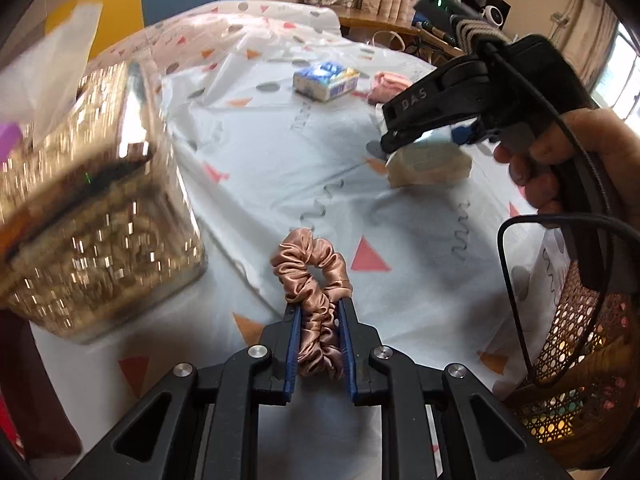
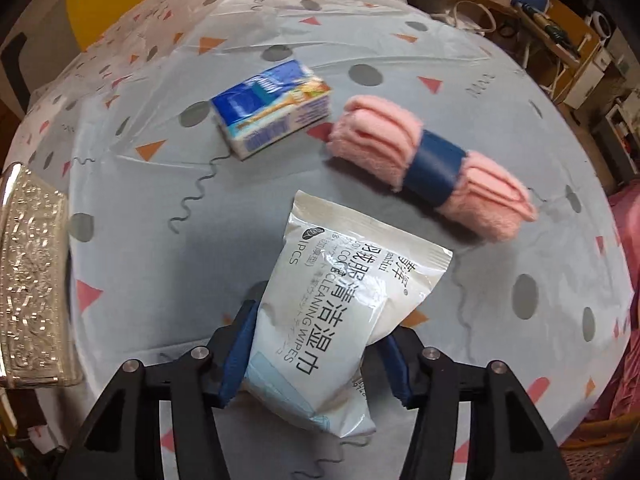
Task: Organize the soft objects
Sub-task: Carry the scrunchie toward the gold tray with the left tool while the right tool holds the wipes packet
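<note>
A rose-gold satin scrunchie (image 1: pixel 308 268) stands up from my left gripper (image 1: pixel 319 306), which is shut on its lower half, just above the patterned tablecloth (image 1: pixel 280 168). My right gripper (image 2: pixel 320 332) is shut on a white pack of cleaning wipes (image 2: pixel 340 304); both blue pads press its sides and the pack sticks out ahead of the fingers. In the left wrist view the same right gripper (image 1: pixel 390 142) points down at the right, held by a hand, with the wipes pack (image 1: pixel 430 166) under its jaws.
A blue tissue pack (image 2: pixel 272 108) and a rolled pink towel with a blue band (image 2: pixel 432 168) lie beyond the wipes. An embossed gold tissue box (image 1: pixel 80 200) stands at the left. A wicker basket (image 1: pixel 580 360) sits at the right table edge.
</note>
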`<state>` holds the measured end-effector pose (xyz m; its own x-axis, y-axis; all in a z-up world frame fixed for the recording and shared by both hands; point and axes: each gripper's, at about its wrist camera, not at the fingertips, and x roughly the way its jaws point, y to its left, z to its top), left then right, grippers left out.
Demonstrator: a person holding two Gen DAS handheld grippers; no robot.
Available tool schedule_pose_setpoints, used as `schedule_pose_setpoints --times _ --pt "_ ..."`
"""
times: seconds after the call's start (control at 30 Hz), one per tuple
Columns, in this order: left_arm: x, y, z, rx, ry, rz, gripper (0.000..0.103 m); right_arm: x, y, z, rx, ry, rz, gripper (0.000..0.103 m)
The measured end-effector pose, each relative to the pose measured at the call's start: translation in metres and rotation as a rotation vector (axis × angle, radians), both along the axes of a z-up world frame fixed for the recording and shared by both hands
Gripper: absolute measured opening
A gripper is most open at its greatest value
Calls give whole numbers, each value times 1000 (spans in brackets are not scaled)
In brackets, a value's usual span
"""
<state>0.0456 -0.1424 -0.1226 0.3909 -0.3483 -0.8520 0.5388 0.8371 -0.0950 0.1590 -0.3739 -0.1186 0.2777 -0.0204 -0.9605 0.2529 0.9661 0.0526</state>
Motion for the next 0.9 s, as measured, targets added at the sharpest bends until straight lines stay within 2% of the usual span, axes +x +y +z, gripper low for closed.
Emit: schedule_pose_setpoints --times 0.1,0.27,0.37,0.57,0.73,0.9 --pt "7 -4 17 -27 -17 16 18 -6 -13 1 35 -9 -26 58" --pt "23 -10 51 -68 -63 39 18 -10 -17 2 21 -10 -19 59" --pt "35 -15 67 -74 -90 50 18 -4 3 -3 -7 -6 -1 61" --pt "62 -19 97 -91 -153 81 18 -5 12 -4 -31 -6 15 62" --pt "85 -2 128 -110 -235 158 18 0 22 -7 -37 -1 24 63" --pt "99 40 145 -123 -289 275 18 14 28 -19 -44 0 27 64"
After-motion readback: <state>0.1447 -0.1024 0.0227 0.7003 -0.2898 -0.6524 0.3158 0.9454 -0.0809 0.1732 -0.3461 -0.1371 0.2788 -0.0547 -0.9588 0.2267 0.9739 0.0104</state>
